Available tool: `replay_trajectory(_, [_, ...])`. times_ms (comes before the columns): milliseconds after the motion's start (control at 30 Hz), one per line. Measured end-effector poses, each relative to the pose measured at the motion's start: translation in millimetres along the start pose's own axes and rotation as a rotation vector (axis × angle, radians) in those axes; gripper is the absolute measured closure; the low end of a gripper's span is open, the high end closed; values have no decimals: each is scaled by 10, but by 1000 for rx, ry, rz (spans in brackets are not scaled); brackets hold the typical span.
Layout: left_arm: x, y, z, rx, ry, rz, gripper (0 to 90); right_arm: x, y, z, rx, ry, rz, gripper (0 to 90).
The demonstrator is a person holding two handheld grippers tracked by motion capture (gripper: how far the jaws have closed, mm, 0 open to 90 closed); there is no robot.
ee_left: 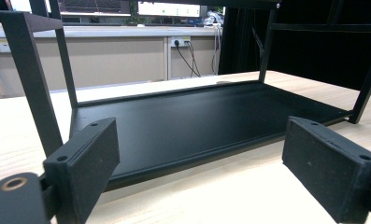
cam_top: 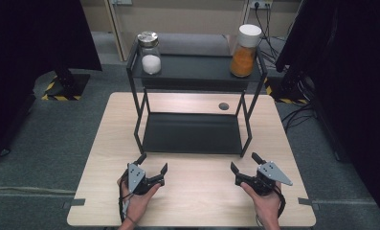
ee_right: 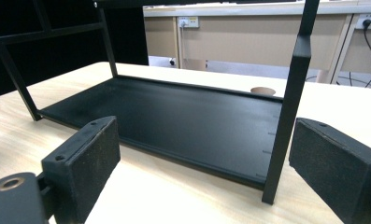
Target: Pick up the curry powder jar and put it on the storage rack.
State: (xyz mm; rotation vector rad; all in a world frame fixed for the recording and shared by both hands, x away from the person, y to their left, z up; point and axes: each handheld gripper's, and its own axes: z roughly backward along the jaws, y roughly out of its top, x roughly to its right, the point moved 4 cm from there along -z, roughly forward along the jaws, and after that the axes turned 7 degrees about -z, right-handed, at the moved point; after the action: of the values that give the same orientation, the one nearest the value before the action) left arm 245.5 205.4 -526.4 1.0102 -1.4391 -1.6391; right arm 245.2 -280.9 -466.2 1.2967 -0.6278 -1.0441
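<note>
A: What sits nearest the grippers?

B: The black two-tier rack (cam_top: 192, 134), standing upright on the wooden table (cam_top: 106, 163). Its lower shelf (ee_left: 197, 121) lies flat on the tabletop, bare and matte black, just ahead of both pairs of jaws. In the right gripper view one of the front posts (ee_right: 288, 112) rises close before the jaws.

A: And the grippers themselves?

B: The left gripper (cam_top: 151, 167) rests near the table's front edge, held in the person's left hand (cam_top: 137, 203), jaws spread wide with nothing between them. The right gripper (cam_top: 245, 165), in the right hand (cam_top: 264, 203), mirrors it: jaws apart, holding nothing. Both point towards the rack without touching it.

A: Anything on the rack?

B: On the top shelf (cam_top: 197, 69), a glass jar with a metal lid (cam_top: 149, 52) stands at the left end, partly filled with something white. At the right end stands a taller jar with a white cap (cam_top: 245, 50), holding an orange filling, possibly a powder or grains; it is too small to tell. The two jars are well apart.

A: The table otherwise?

B: A small round cable hole (cam_top: 223, 106) lies behind the rack.
</note>
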Motion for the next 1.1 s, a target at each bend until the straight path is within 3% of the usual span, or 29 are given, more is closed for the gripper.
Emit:
replay_trajectory(667, [1, 0, 0, 0, 0, -2, 105, 17, -270, 25, -51, -27, 5, 90])
replay_trajectory(1100, [-1, -2, 2, 1, 1, 1, 105, 6, -342, 50, -42, -35, 11, 90])
